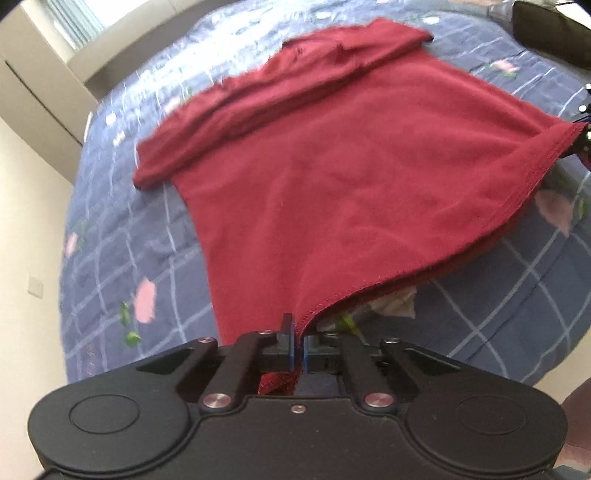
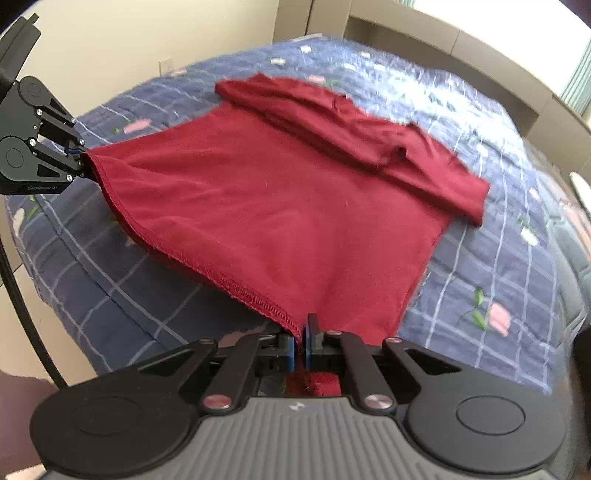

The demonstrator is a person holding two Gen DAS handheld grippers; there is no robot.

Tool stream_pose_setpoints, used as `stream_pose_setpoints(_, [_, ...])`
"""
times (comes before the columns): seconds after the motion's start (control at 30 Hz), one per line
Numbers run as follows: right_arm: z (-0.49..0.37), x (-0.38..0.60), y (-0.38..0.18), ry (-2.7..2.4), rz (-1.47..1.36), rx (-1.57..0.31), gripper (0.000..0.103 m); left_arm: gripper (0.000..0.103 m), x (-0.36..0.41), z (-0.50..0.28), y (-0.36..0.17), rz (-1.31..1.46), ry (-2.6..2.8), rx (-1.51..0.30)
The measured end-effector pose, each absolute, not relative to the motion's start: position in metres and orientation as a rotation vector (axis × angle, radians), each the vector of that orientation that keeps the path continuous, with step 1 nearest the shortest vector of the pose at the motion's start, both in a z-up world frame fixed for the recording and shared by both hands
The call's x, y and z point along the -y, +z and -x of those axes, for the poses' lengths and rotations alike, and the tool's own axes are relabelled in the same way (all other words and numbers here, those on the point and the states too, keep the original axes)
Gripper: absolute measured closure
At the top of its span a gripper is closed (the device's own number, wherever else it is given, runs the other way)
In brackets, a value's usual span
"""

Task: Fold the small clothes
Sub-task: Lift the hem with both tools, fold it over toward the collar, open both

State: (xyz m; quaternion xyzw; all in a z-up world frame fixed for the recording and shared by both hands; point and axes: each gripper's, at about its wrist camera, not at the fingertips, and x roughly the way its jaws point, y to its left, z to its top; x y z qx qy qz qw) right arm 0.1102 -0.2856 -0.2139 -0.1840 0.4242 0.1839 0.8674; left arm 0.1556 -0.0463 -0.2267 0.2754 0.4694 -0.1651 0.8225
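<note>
The left gripper (image 1: pixel 298 339) has its fingers clamped on one hem corner of the red shirt (image 1: pixel 332 177). The shirt lies spread on the bed (image 1: pixel 122 258), its hem lifted a little. The right gripper (image 2: pixel 301 341) is clamped on the other hem corner.

- A bed (image 1: pixel 155 236) fills the room's middle, under a blue quilt (image 2: pixel 480 258) with a pale grid and pink flowers.
- Cream walls (image 2: pixel 110 40) stand behind it; one carries a white wall plate (image 1: pixel 36 287).
- A window (image 1: pixel 74 18) with blinds lets in bright daylight above a beige ledge (image 2: pixel 443 33).
- A dark cushion (image 1: pixel 550 29) lies at the bed's far edge.
</note>
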Motion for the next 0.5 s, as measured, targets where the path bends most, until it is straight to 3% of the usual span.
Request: stream_pose_setpoints(0.5, [-0.011, 0.312, -0.142, 0.398, 0.272, -0.937, 0.098, 0.1, 0.049, -0.046, -0.137, -0.602, -0.413, -0.978])
